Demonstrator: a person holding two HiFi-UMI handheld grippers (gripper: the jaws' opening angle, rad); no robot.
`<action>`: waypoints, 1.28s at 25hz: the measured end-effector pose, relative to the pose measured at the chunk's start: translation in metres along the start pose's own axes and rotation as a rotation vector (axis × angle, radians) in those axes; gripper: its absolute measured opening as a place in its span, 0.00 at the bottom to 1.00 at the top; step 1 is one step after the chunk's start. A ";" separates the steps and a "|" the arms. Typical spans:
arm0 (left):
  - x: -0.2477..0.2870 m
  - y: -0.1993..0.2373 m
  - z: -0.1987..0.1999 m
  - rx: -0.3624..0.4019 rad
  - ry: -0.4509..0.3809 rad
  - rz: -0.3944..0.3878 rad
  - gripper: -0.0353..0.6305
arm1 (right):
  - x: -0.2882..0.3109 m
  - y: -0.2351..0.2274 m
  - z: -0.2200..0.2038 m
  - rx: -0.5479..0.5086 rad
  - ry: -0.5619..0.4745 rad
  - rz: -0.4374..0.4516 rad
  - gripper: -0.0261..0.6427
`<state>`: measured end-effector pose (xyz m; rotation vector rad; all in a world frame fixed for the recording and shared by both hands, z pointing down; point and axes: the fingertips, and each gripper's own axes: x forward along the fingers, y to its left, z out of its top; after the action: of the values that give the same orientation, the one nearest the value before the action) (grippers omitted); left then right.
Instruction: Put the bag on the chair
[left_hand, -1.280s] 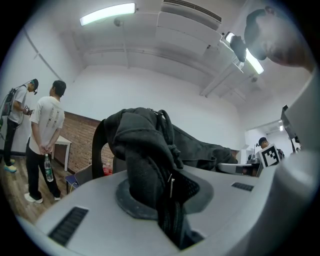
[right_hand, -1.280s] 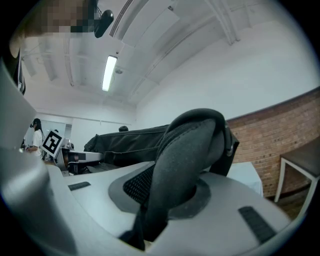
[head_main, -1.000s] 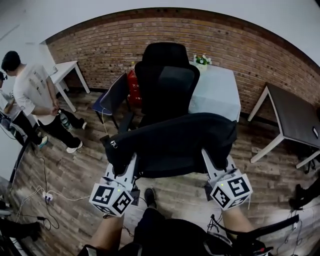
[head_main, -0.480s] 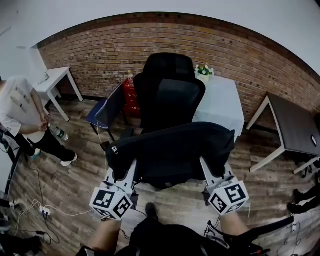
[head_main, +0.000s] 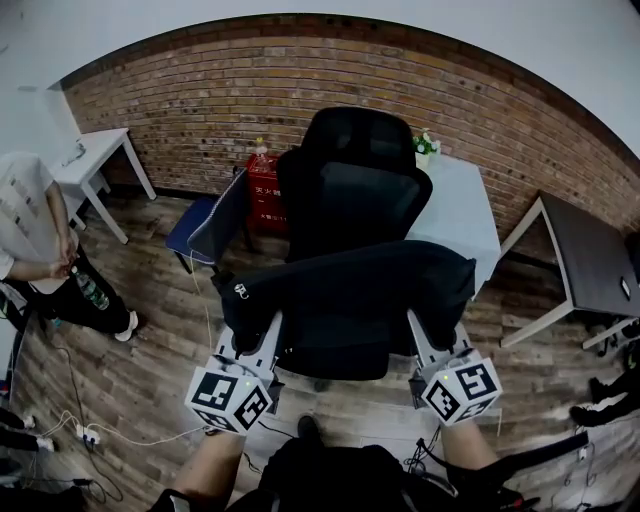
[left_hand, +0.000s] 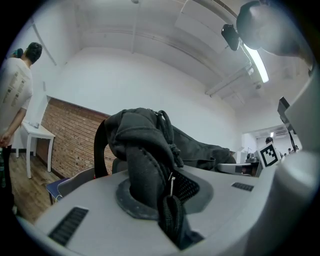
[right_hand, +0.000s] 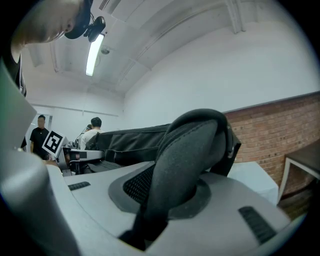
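- Vs 1 sec ago: bag (head_main: 350, 295) & both grippers have been carried closer to the office chair (head_main: 350, 185), which now looks bigger in head view; person in white shirt (head_main: 30, 225) has slid out to the left edge
- bag: black, long, held about level & stretched btwn the two grippers, up off the wood floor (head_main: 130, 330)
- In head view it lies across the front of the chair's backrest & over the seat; can't tell if it touches the seat
- left gripper (head_main: 258, 335): jaws narrow, clamped on bag's left end; in left gripper view a black strap is pinched btwn the pads w/ bag fabric (left_hand: 145, 140) bunched right above & a loose end hanging below
- right gripper (head_main: 425, 335): jaws narrow too, closed on a padded black strap (right_hand: 185, 155) at bag's right end; strap arches up out of the jaws
- Both grippers point toward the chair, marker cubes facing the head camera
- Around: brick wall (head_main: 200, 100) behind the chair; pale table (head_main: 460, 205) w/ flower pot (head_main: 428, 145) just right of it
- blue chair (head_main: 215, 215) & red box (head_main: 265, 195) to its left; white table (head_main: 95, 160) far left, dark table (head_main: 590, 250) far right
- cables (head_main: 90, 430) on floor lower left
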<state>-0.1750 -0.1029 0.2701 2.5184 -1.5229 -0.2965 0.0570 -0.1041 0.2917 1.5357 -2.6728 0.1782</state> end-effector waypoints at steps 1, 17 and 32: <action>0.004 0.007 0.001 0.001 0.003 -0.005 0.16 | 0.008 0.000 0.000 0.003 0.001 -0.005 0.17; 0.084 0.059 -0.021 -0.023 0.060 -0.022 0.16 | 0.083 -0.040 -0.015 0.024 0.047 -0.039 0.17; 0.185 0.067 -0.051 0.021 0.131 -0.032 0.16 | 0.143 -0.126 -0.031 0.083 0.067 -0.009 0.17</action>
<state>-0.1350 -0.2951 0.3224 2.5256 -1.4444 -0.1177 0.0932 -0.2856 0.3468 1.5346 -2.6374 0.3382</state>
